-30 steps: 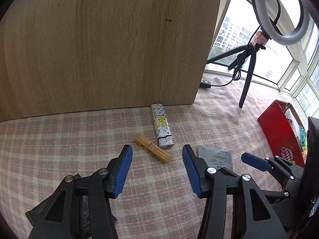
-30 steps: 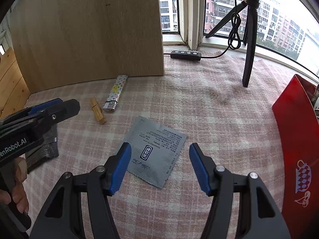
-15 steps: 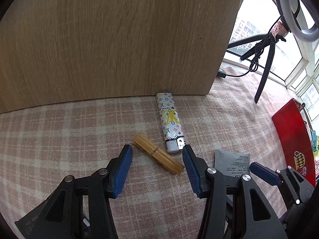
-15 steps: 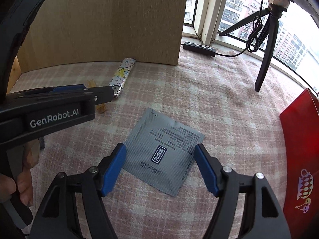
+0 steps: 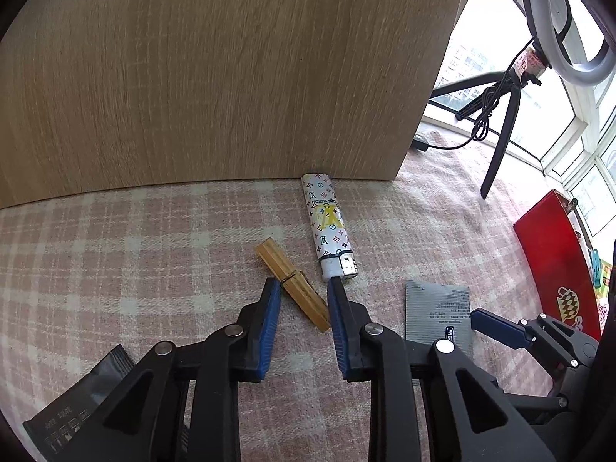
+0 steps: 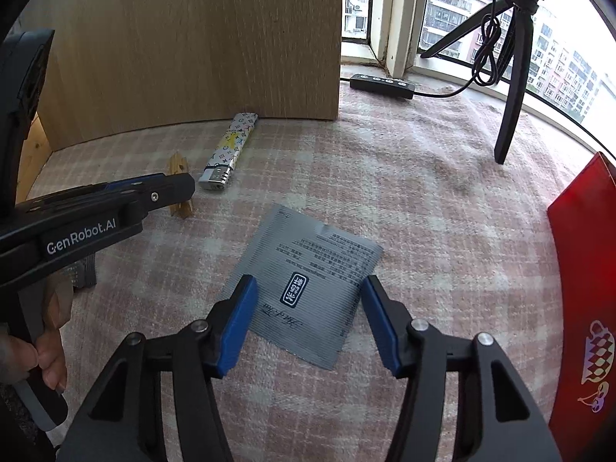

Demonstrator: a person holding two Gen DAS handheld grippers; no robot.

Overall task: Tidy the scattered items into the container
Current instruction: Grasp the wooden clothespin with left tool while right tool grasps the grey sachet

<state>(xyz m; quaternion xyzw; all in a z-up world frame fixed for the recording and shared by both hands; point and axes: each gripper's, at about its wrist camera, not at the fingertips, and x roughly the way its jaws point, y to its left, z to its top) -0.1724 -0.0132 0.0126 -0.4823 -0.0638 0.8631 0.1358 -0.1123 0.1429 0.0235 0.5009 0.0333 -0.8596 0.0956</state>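
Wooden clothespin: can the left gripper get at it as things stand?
Probably yes. The left gripper is open with the clothespin lying between its fingers; nothing covers it. The lighter lies close beside, apart from it.

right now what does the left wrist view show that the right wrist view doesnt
Only the left wrist view shows the white ring light above the tripod, the dark foil packet corner beneath the left gripper, and the pads straddling the clothespin's near half.

Only the right wrist view shows the black inline switch box by the window, the person's hand on the left gripper's handle, and the right gripper open around the sachet.

Both show the wooden clothespin, patterned white lighter, grey printed sachet, red box, black tripod and wooden board.
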